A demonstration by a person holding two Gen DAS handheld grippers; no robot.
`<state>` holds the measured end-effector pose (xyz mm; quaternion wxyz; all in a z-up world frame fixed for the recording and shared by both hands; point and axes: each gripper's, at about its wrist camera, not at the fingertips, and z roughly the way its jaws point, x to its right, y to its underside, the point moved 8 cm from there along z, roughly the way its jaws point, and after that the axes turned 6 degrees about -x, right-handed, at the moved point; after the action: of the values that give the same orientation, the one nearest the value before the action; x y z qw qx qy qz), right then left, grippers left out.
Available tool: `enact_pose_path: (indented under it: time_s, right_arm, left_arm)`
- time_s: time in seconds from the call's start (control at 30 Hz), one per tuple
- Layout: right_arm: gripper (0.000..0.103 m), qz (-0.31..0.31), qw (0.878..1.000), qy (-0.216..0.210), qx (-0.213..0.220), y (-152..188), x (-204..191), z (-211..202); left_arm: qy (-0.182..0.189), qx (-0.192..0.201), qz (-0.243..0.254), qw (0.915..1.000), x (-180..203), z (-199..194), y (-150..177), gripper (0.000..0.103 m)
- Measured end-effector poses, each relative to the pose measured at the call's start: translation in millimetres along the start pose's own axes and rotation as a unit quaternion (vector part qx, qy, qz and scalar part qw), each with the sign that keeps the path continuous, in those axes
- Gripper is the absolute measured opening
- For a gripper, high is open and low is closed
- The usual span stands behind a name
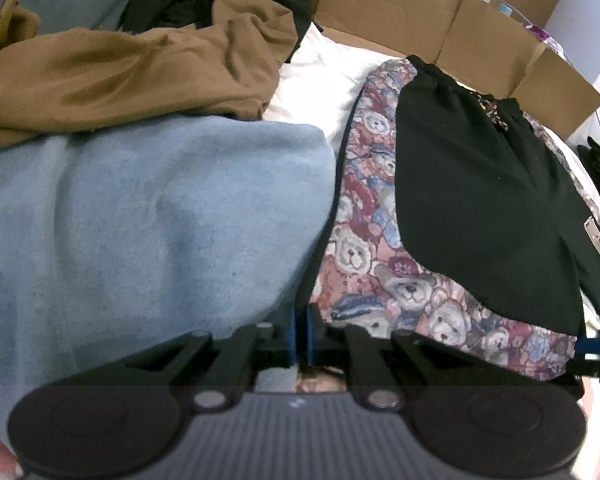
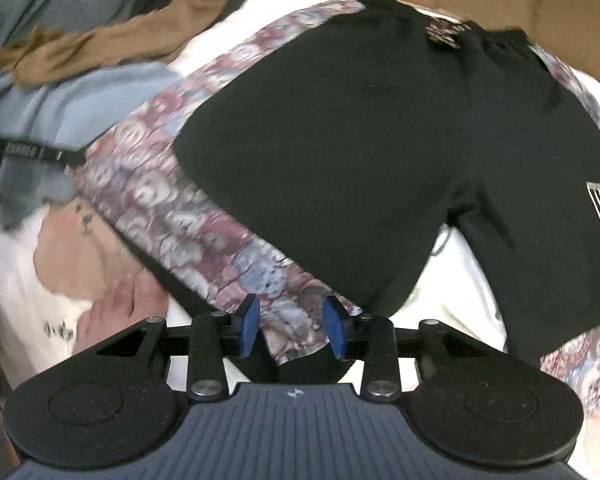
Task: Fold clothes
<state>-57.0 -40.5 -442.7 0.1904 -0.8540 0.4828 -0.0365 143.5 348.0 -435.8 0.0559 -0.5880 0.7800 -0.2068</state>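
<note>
Shorts [image 2: 380, 140] spread flat on teddy-bear blanket [image 2: 204, 216]

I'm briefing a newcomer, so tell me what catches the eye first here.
The black shorts stand out first, spread flat on a teddy-bear print blanket in the middle. Left of them lies a light blue garment, with a brown garment crumpled behind it. A cardboard box stands at the back.
</note>
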Motion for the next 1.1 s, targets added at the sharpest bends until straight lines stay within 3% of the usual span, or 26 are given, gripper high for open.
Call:
enact_pose_path:
  time_s: [0.47, 0.6, 0.77, 0.8, 0.83, 0.9, 1.1]
  right_arm:
    - [0.043, -0.106, 0.994, 0.014, -0.019, 17, -31, 12]
    - [0.043, -0.099, 0.994, 0.048, -0.012, 17, -24, 14]
    - [0.041, -0.105, 0.993, 0.049, -0.006, 14, -20, 18]
    - [0.034, -0.113, 0.992, 0.048, -0.003, 13, -21, 17]
    - [0.019, -0.121, 0.992, 0.045, 0.001, 12, -23, 16]
    - [0.005, -0.125, 0.991, 0.037, 0.002, 11, -26, 13]
    - [0.000, -0.135, 0.991, 0.009, -0.020, 20, -32, 11]
  left_arm:
    - [0.012, 0.002, -0.006, 0.9999, -4, -2, 0, 0.006]
    - [0.011, 0.002, -0.007, 0.9999, -6, -1, -2, 0.007]
    - [0.010, 0.000, -0.006, 0.9999, -6, 0, -2, 0.007]
    - [0.010, -0.001, -0.006, 0.9999, -6, 0, -1, 0.007]
    - [0.010, -0.002, -0.007, 0.9999, -6, 1, 0, 0.007]
    - [0.009, -0.004, -0.009, 0.9999, -6, 2, 0, 0.007]
    - [0.006, -0.007, -0.017, 0.9998, -9, 1, -1, 0.006]
